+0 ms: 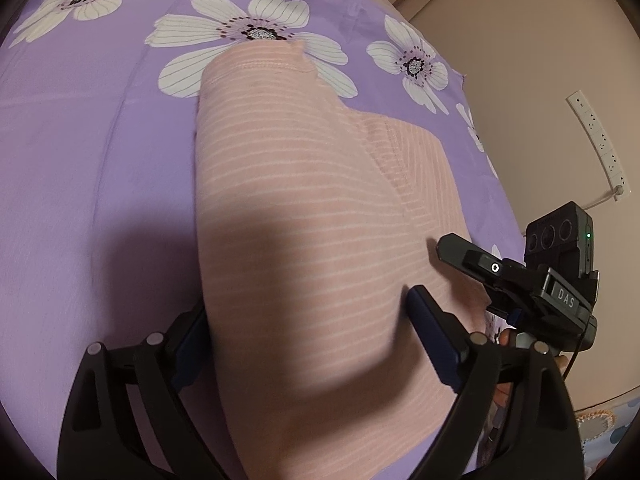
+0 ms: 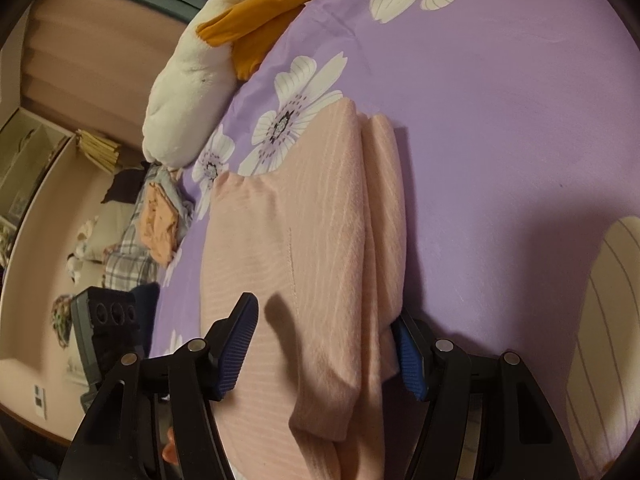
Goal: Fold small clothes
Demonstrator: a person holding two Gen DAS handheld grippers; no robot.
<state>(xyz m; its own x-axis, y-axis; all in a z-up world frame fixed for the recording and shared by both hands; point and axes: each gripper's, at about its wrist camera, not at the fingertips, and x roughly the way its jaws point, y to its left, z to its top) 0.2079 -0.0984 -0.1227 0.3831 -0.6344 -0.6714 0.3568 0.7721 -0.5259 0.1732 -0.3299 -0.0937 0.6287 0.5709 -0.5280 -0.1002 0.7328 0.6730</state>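
A pink striped garment [image 1: 296, 184] lies folded lengthwise on the purple flowered bedsheet [image 1: 88, 128]. My left gripper [image 1: 308, 320] stands open at the garment's near end. Its blue pads [image 1: 430, 328] are set wide, one at each side of the cloth. In the right wrist view the same garment [image 2: 320, 216] runs away from me with a folded sleeve along its right edge. My right gripper [image 2: 324, 332] is open over its near end, the left pad lifted above the cloth and the right pad beside the folded edge. The right gripper [image 1: 472, 260] also shows at the garment's right side.
A white and orange plush toy [image 2: 188, 80] lies at the bed's far edge. Beyond that edge sits a pile of clothes [image 2: 156, 220]. A power strip [image 1: 596, 140] hangs on the wall past the bed's right edge. The sheet spreads wide on the garment's other side.
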